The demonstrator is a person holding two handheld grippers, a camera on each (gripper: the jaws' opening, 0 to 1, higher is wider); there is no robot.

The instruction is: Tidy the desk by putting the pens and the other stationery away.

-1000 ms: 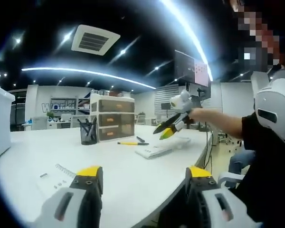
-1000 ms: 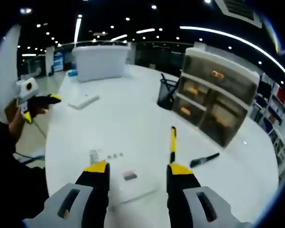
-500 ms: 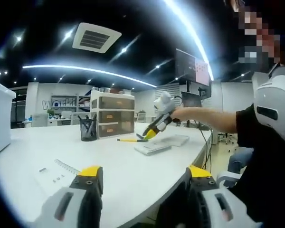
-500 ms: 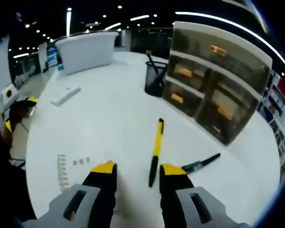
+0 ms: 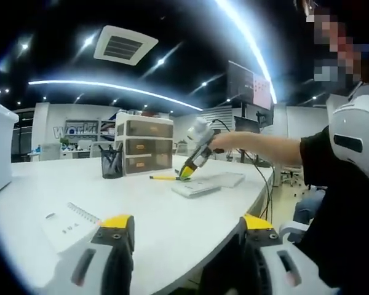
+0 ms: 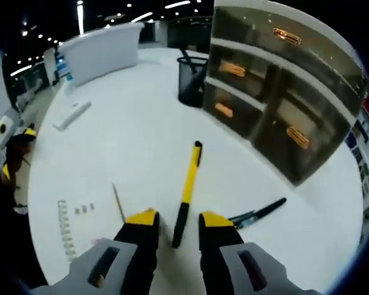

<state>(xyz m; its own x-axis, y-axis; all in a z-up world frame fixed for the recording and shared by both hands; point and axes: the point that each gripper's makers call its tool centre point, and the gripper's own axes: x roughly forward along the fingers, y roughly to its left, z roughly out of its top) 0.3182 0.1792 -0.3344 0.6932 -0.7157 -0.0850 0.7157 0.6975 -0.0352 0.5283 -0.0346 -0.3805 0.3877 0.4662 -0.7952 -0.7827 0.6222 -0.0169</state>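
Right tongs (image 6: 175, 218) straddle yellow pen (image 6: 186, 190), desk (image 6: 129, 141) open around.

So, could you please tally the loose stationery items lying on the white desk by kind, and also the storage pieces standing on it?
Yellow-and-black pens: 1
Black pens: 1
White spiral notebooks: 1
Black mesh pen cups: 1
Three-drawer translucent organisers: 1
Total: 5

The right gripper is open with its jaws either side of the yellow-and-black pen's near end.

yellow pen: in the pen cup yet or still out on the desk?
Out. The yellow pen lies flat on the white desk, its near end between the right gripper fingers; the mesh pen cup stands farther back.
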